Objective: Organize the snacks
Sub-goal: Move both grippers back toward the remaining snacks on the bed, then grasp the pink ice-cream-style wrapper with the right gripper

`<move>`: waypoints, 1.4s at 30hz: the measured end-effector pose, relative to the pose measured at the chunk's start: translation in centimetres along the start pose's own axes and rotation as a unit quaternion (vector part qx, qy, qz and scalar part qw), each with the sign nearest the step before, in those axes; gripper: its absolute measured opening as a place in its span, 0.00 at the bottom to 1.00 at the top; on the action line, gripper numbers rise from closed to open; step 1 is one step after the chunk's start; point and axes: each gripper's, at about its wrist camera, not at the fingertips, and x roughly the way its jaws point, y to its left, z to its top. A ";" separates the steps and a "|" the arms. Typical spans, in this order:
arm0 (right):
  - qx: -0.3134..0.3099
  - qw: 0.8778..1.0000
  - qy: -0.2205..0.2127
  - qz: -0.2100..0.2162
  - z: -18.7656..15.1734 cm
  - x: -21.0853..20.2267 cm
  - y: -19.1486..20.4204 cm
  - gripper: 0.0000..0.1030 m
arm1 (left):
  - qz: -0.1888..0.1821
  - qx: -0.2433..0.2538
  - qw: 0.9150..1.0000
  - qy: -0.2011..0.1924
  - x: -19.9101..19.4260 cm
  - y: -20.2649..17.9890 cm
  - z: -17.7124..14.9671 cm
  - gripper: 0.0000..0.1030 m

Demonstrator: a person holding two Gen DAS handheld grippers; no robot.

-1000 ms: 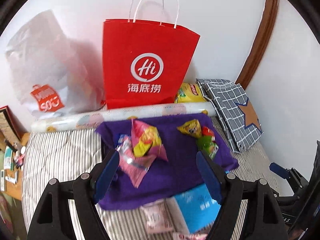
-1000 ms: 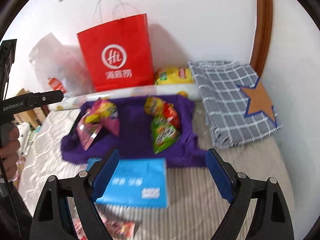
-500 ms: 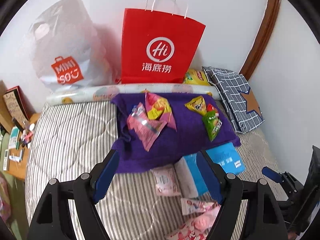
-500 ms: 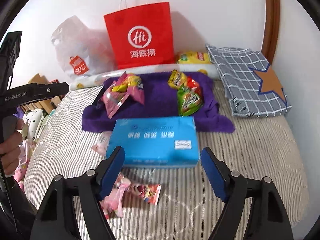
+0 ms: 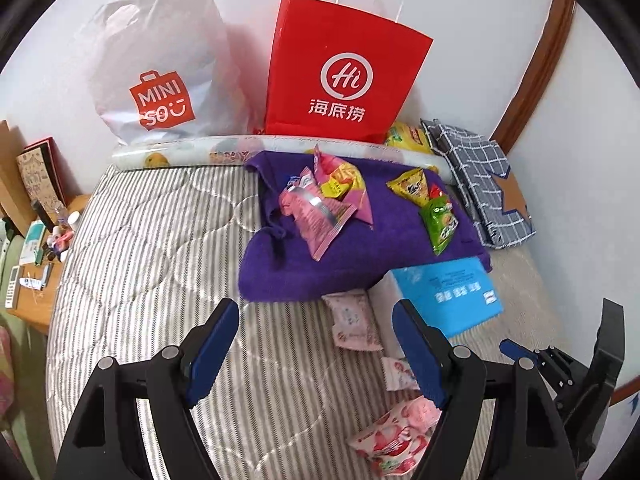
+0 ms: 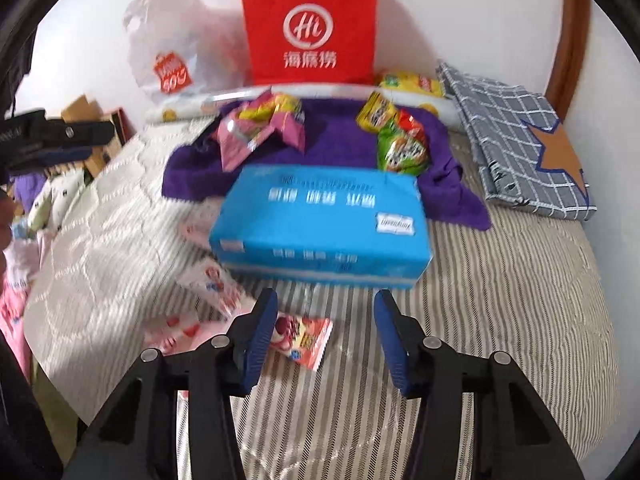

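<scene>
On the striped bed lies a purple towel (image 5: 352, 256) carrying pink snack packets (image 5: 320, 212) and yellow and green packets (image 5: 438, 216). A blue box (image 6: 324, 228) rests at the towel's near edge. My left gripper (image 5: 316, 344) hangs open above the quilt, with a small pink packet (image 5: 352, 320) lying just beyond its jaws. More pink strawberry packets (image 5: 396, 436) lie by its right finger. My right gripper (image 6: 326, 320) is closing its jaws, which press on nothing. A strawberry packet (image 6: 304, 336) lies on the bed between them, beside the left finger.
A red paper bag (image 5: 344, 72) and a white plastic bag (image 5: 160, 68) stand against the wall behind a rolled mat (image 5: 180, 152). A checked grey cloth (image 6: 516, 144) lies at the right. A cluttered bedside table (image 5: 36, 248) sits left of the bed.
Both grippers have drawn back and lower over the bed, so the pink packets near the front came into view. The right gripper's jaws have narrowed; the left jaws kept their width.
</scene>
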 end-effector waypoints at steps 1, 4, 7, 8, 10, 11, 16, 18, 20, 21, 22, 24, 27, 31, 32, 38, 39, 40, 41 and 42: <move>-0.004 1.000 0.004 0.004 -0.1 0.2 0.1 0.49 | 0.002 0.001 1.000 0.001 0.0 0.1 0.0 0.76; -0.021 1.000 0.011 0.020 -0.4 0.8 0.4 0.49 | 0.006 0.001 1.000 0.005 0.1 0.2 -0.1 0.76; -0.032 0.999 0.013 0.032 -0.3 1.4 0.8 0.49 | 0.006 -0.001 1.000 0.009 0.2 0.4 -0.2 0.76; -0.038 0.999 0.015 0.033 -0.3 1.7 0.9 0.49 | 0.005 -0.003 1.000 0.011 0.3 0.5 -0.2 0.76; -0.045 0.998 0.018 0.031 -0.2 2.1 1.1 0.49 | 0.005 -0.005 1.000 0.014 0.4 0.6 -0.3 0.76; -0.047 0.998 0.021 0.034 -0.2 2.3 1.1 0.49 | 0.005 -0.005 1.000 0.016 0.6 0.6 -0.4 0.76; -0.063 0.997 0.030 0.044 -0.3 2.7 1.2 0.49 | 0.005 -0.008 1.000 0.029 1.3 1.0 -0.5 0.76; -0.070 0.996 0.034 0.047 -0.3 2.9 1.4 0.49 | 0.003 -0.009 0.999 0.031 1.5 1.1 -0.6 0.76; -0.081 0.994 0.038 0.055 -0.5 3.0 1.6 0.49 | 0.002 -0.009 0.999 0.034 1.7 1.1 -0.6 0.76; -0.085 0.994 0.037 0.057 -0.5 3.0 1.7 0.49 | 0.001 -0.010 0.999 0.035 1.7 1.2 -0.6 0.76; -0.089 0.994 0.037 0.059 -0.5 3.0 1.8 0.49 | 0.001 -0.010 0.999 0.037 1.8 1.2 -0.5 0.76; -0.095 0.993 0.037 0.061 -0.4 3.3 2.0 0.49 | -0.001 -0.010 0.999 0.038 1.8 1.2 -0.5 0.76; -0.105 0.991 0.038 0.068 0.0 3.7 2.3 0.50 | -0.001 -0.010 0.999 0.038 1.8 1.3 -0.5 0.76; -0.144 0.985 0.053 0.076 0.0 4.8 3.5 0.55 | -0.001 -0.011 0.999 0.040 1.9 1.3 -0.6 0.76; -0.153 0.984 0.056 0.071 -0.2 5.1 3.9 0.55 | -0.001 -0.011 0.999 0.040 1.9 1.4 -0.7 0.76; -0.148 0.985 0.050 0.071 -0.8 4.8 3.4 0.36 | 0.002 -0.010 0.999 0.045 2.0 1.6 -1.0 0.76; -0.141 0.986 0.048 0.073 -1.0 4.4 3.0 0.36 | 0.001 -0.010 0.999 0.045 2.1 1.7 -1.0 0.76; -0.135 0.987 0.046 0.073 -1.1 4.2 2.7 0.35 | 0.001 -0.010 0.999 0.046 2.2 1.6 -1.1 0.76; -0.129 0.988 0.045 0.073 -1.2 3.9 2.5 0.35 | -0.001 -0.011 0.999 0.047 2.3 1.6 -1.1 0.76; -0.118 0.989 0.044 0.072 -1.4 3.5 2.1 0.35 | -0.002 -0.012 0.999 0.047 2.4 1.7 -1.1 0.76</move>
